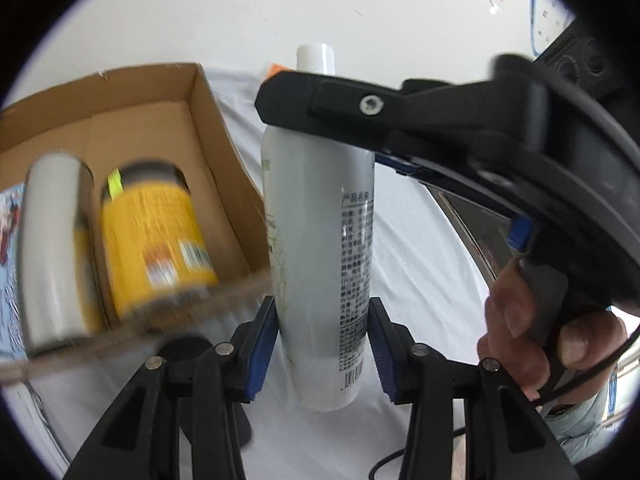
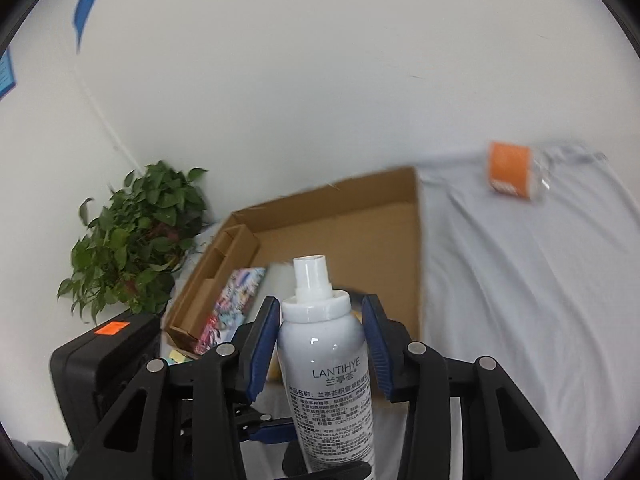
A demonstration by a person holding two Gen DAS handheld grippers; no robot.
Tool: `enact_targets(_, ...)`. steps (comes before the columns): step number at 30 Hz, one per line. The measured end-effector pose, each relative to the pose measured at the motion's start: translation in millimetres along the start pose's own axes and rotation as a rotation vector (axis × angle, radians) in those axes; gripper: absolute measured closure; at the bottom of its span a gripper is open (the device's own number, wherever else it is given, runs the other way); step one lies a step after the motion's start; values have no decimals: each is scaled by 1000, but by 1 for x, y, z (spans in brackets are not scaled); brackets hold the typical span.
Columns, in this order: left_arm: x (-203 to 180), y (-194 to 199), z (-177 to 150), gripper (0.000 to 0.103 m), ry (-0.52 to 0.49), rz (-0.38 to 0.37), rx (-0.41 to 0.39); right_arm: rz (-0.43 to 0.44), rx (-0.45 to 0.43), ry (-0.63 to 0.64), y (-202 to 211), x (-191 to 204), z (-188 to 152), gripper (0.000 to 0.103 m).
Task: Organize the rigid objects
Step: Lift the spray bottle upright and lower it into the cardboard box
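Note:
A tall grey-white spray bottle (image 1: 320, 220) with printed text stands upright between the blue pads (image 1: 262, 344) of my left gripper (image 1: 322, 320), which press on its lower body. My right gripper (image 1: 360, 112) crosses in from the right at the bottle's shoulder, below the white cap. In the right wrist view the same bottle (image 2: 324, 344), labelled LANTIHYE, sits between that gripper's pads (image 2: 262, 348); my right gripper (image 2: 320, 320) is shut on it just under the nozzle. An open cardboard box (image 1: 208, 120) lies to the left, holding a yellow-labelled jar (image 1: 156, 232) and a pale cylinder (image 1: 56, 248).
A white cloth (image 1: 420, 260) covers the surface. The box (image 2: 416, 240) also holds a colourful flat pack (image 2: 236, 304). A potted plant (image 2: 132, 240) and a black case with an orange sticker (image 2: 104, 356) stand left of it. An orange box (image 2: 512, 172) lies far right. A hand (image 1: 520, 320) grips the right handle.

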State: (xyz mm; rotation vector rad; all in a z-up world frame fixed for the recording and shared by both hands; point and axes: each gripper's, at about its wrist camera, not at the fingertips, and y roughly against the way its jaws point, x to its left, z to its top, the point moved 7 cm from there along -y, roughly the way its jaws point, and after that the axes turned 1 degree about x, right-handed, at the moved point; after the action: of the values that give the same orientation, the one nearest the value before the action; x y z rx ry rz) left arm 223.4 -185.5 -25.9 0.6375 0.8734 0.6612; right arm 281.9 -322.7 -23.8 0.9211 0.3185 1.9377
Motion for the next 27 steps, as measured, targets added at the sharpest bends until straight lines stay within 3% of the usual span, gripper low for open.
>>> enact_targets(3, 22, -3, 30, 60, 51, 12, 4, 48, 35, 32, -26, 3, 38, 63)
enact_targets(6, 34, -9, 49, 59, 103, -52, 48, -16, 22, 81, -49, -6, 63, 66)
enact_targets(8, 38, -14, 57, 58, 110, -46, 74, -16, 32, 55, -65, -21, 70, 66)
enact_targets(13, 49, -21, 65, 58, 152, -49, 109, 26, 66, -65, -94, -55, 71, 67)
enact_targets(18, 59, -20, 75, 60, 188, -34, 99, 83, 54, -100, -106, -53, 77, 66)
enact_targets(27, 73, -29, 70, 66, 164, 73, 150, 16, 87, -127, -135, -60, 61, 62)
